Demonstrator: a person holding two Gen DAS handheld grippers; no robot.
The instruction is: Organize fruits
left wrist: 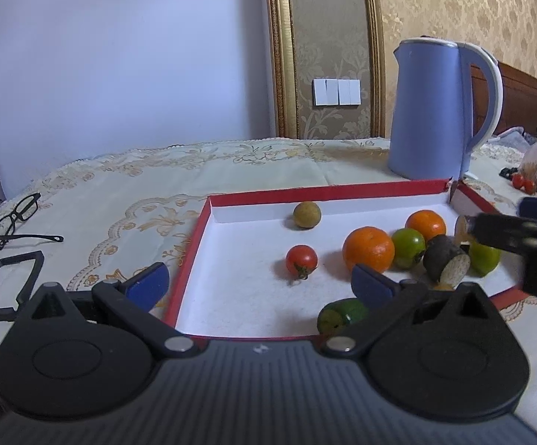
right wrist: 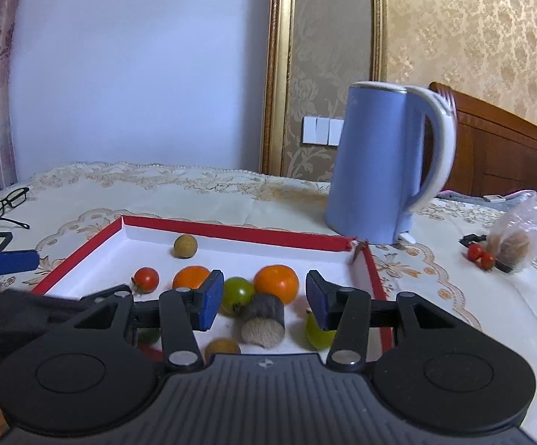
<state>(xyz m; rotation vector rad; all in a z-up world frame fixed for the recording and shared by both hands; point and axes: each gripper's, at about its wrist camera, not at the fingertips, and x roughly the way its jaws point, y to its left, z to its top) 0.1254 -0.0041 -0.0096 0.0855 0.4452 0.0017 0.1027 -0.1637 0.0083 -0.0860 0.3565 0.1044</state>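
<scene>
A shallow white box with a red rim (left wrist: 209, 200) (right wrist: 231, 231) holds the fruit. Inside are two oranges (left wrist: 368, 249) (right wrist: 277, 282), a cherry tomato (left wrist: 301, 261) (right wrist: 146, 279), a green tomato (left wrist: 408, 246) (right wrist: 236, 293), a small brown fruit (left wrist: 307, 215) (right wrist: 185, 245), more green fruit (left wrist: 485, 257), and a dark cut stalk piece (left wrist: 446, 263) (right wrist: 264, 320). My right gripper (right wrist: 264, 296) (left wrist: 509, 230) is open at the box's right end. The stalk piece lies between and just past its pads, untouched. My left gripper (left wrist: 261, 283) stands wide open over the near left corner, holding nothing.
A blue kettle (left wrist: 431, 111) (right wrist: 375, 163) stands right behind the box. Black glasses (left wrist: 18, 218) (right wrist: 5, 204) and a black frame (left wrist: 9, 282) lie on the lace cloth to the left. At the right sit a plastic bag (right wrist: 516, 237) and two loose cherry tomatoes (right wrist: 481, 254).
</scene>
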